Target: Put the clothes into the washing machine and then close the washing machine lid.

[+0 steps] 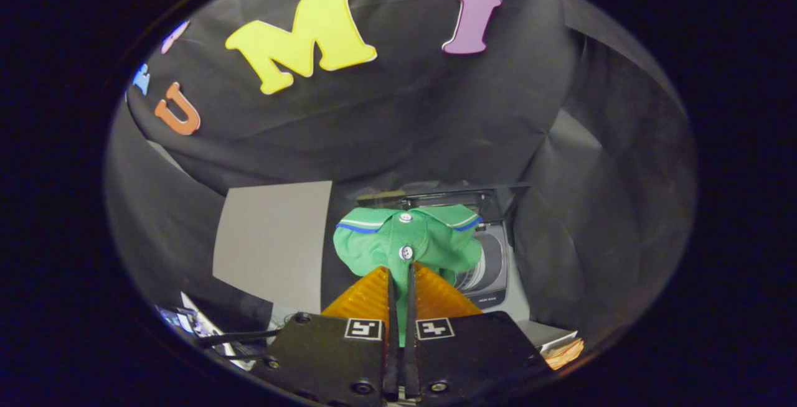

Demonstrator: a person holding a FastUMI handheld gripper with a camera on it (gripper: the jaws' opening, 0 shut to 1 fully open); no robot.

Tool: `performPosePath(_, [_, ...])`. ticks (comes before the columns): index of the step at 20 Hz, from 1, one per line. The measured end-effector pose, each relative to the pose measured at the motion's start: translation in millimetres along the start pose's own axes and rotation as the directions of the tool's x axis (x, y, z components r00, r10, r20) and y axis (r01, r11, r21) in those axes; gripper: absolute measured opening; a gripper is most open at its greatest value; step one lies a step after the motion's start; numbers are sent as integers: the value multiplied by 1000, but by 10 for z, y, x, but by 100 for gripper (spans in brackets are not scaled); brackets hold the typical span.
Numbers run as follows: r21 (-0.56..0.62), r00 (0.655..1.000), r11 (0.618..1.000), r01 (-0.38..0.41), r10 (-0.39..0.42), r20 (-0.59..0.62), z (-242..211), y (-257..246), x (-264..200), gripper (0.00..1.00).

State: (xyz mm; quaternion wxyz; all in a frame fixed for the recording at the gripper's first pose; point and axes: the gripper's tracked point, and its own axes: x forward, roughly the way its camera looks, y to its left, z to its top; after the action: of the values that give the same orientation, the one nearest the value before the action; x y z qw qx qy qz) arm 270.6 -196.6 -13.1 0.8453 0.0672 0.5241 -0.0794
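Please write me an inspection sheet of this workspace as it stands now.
Surface: nothing seen clearly; a grey panel stands beside the washer.
Job's things: green shirt pinched between the fingers, held up in front of the washer; its lid looks raised, drum visible.
Clutter: papers low beside the washer; other small items too blurred to tell.
Gripper: gripper shut on the shirt.
Cables: one dark cable beside the gripper body.
Surroundings: black cloth wall.
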Motion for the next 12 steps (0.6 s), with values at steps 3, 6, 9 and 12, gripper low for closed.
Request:
performPosePath(3, [-20,1000,1000,-2,1,-31,-62,-87,316,7])
performPosePath(6, [-27,997,1000,1,-2,-72,-193,-214,655,7])
performPosePath(9, [-58,994,998,13,-19,-108,-318,-350,1007,7])
performPosePath(12, [-57,989,998,2,-11,-148,-451,-432,1370,7])
